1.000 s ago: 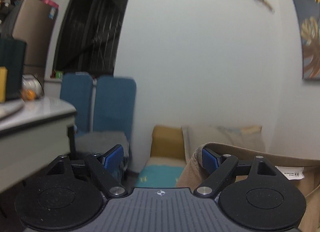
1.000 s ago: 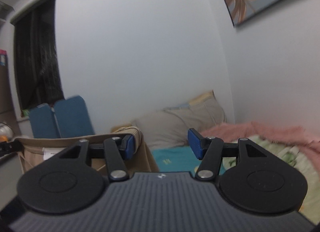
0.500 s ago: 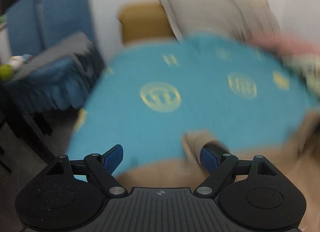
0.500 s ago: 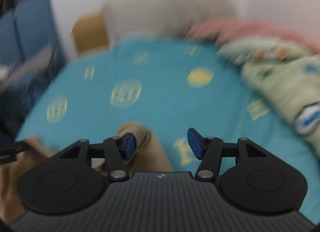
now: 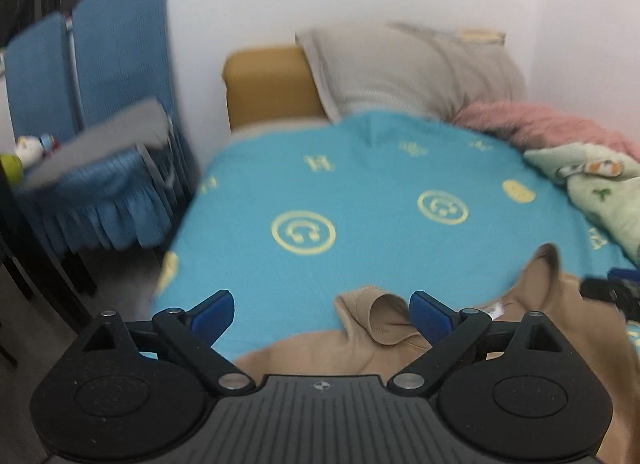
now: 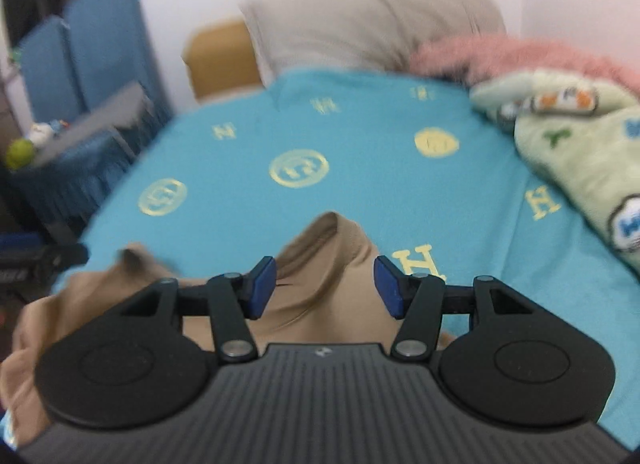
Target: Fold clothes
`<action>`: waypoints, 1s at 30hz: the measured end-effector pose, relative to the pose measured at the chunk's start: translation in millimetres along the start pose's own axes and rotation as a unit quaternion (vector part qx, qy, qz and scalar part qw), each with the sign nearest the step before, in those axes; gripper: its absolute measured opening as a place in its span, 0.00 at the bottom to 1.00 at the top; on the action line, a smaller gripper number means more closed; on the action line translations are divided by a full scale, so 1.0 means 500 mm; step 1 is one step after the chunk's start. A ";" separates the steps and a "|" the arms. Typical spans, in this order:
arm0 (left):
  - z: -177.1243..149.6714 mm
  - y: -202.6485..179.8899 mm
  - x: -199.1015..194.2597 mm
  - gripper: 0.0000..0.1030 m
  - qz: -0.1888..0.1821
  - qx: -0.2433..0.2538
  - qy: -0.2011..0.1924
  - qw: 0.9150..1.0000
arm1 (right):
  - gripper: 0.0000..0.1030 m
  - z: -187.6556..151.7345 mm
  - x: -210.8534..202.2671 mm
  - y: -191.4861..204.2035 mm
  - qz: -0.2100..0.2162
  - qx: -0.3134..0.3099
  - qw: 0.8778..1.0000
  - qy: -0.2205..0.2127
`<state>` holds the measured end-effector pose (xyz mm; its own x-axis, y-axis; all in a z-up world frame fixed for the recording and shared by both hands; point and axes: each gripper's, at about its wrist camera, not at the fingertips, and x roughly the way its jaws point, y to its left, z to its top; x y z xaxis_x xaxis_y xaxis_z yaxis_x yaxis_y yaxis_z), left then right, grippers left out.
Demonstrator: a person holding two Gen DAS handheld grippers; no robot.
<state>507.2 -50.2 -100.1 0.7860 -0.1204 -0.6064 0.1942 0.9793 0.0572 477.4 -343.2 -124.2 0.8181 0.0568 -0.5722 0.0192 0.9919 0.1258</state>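
Left wrist view: my left gripper stands wide, holding nothing. The tan garment lies rumpled on the bed under and just right of my fingers, one corner curled beside the right pad.

Right wrist view: my right gripper gapes too, a raised fold of cloth between its pads. I judge I'm laying it out; next comes smoothing, then gripping an edge.

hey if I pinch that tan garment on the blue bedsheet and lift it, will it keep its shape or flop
Probably flop: the tan garment already lies in soft folds and humps on the bedsheet. It looks like thick knit, so likely light but bulky. Both tongs, left and right, are open.
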 end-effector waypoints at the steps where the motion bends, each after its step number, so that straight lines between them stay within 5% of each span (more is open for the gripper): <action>1: 0.002 -0.003 -0.033 0.93 0.001 0.000 -0.013 1.000 | 0.55 -0.011 -0.036 0.006 0.004 -0.012 1.000 -0.013; 7: -0.024 -0.019 -0.251 0.93 -0.007 -0.014 -0.079 0.997 | 0.55 -0.073 -0.284 0.059 0.020 -0.040 0.997 -0.064; 12: -0.071 0.003 -0.415 0.93 -0.011 -0.051 -0.096 0.994 | 0.55 -0.115 -0.481 0.077 0.022 0.002 0.995 -0.097; 20: -0.180 0.115 -0.546 0.93 -0.018 -0.191 -0.042 0.981 | 0.57 -0.214 -0.684 0.032 0.037 0.103 0.986 -0.124; 23: -0.220 0.206 -0.511 0.92 -0.043 -0.272 -0.006 0.961 | 0.57 -0.244 -0.738 0.013 0.040 0.135 0.981 -0.130; 27: -0.271 0.314 -0.433 0.87 -0.043 -0.389 0.016 0.920 | 0.57 -0.257 -0.698 -0.010 0.020 0.142 0.981 -0.135; 30: -0.291 0.355 -0.366 0.83 -0.038 -0.429 0.021 0.902 | 0.57 -0.268 -0.652 -0.027 0.017 0.154 0.981 -0.117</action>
<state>312.5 169.5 -94.5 0.7635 -0.2036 -0.6129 -0.2935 0.7360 -0.6101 133.5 -359.7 -47.9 0.9300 0.0256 -0.3668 0.1329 0.9068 0.4002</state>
